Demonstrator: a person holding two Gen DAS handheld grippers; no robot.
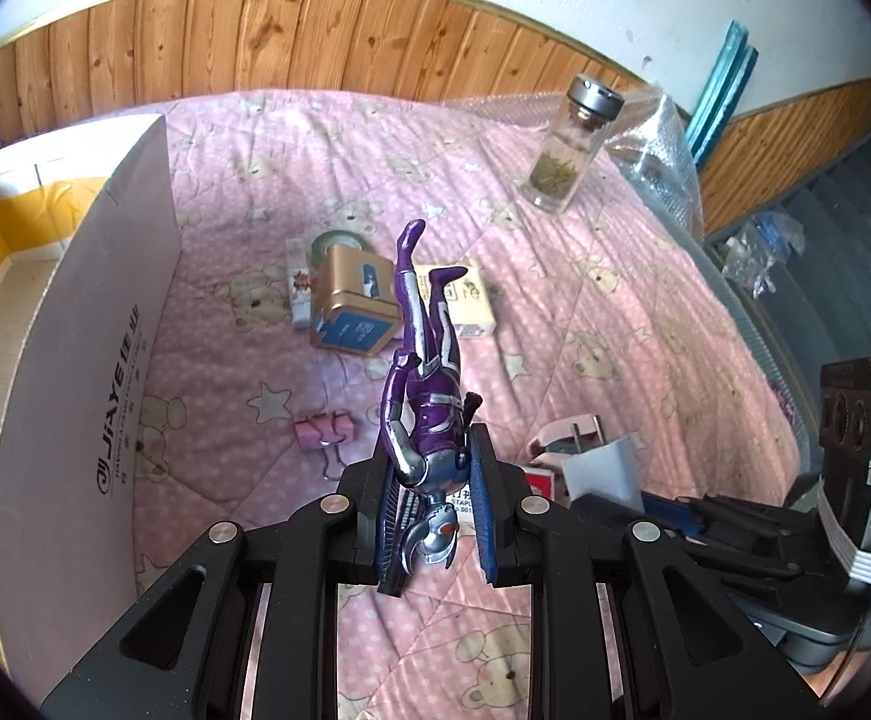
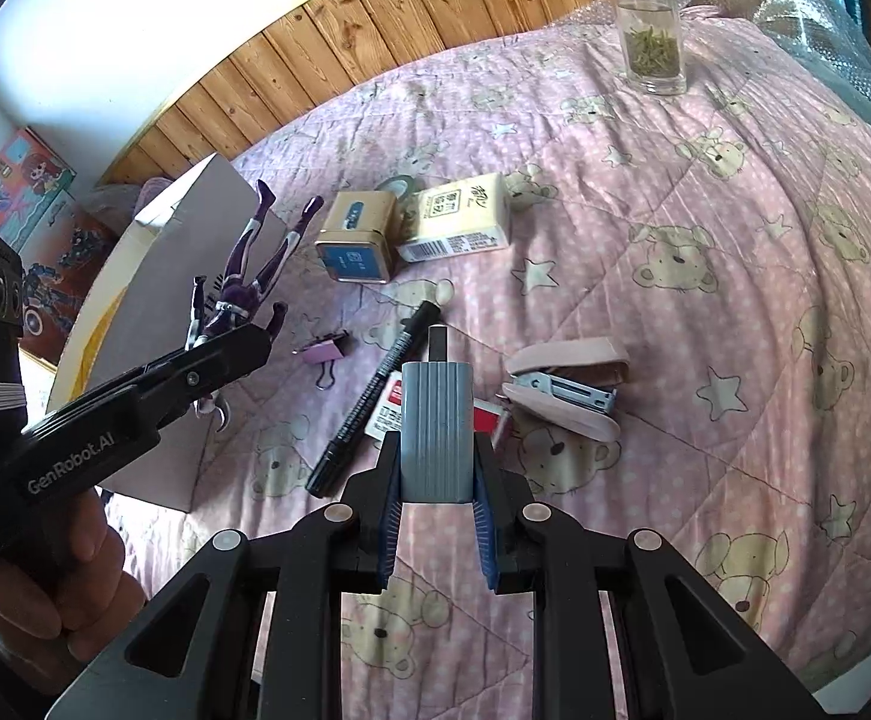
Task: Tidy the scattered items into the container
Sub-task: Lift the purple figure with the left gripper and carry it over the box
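Note:
My left gripper (image 1: 435, 468) is shut on a purple and silver toy figure (image 1: 426, 384), held head-down above the pink quilt; the figure also shows in the right wrist view (image 2: 243, 282). The white cardboard box (image 1: 93, 372) stands open just to its left. My right gripper (image 2: 436, 480) is shut on a grey ribbed charger plug (image 2: 436, 426), prongs pointing forward. On the quilt lie a gold tin (image 2: 354, 240), a yellow tissue pack (image 2: 459, 219), a pink binder clip (image 2: 324, 351), a black marker (image 2: 375, 402), a pink stapler (image 2: 567, 390) and a red-white staple box (image 2: 390, 414).
A glass jar of tea leaves (image 2: 651, 42) stands at the far side of the bed. A tape roll (image 1: 339, 240) lies behind the tin. Bubble wrap (image 1: 657, 144) lies at the bed's far right. A wood-panelled wall runs behind the bed.

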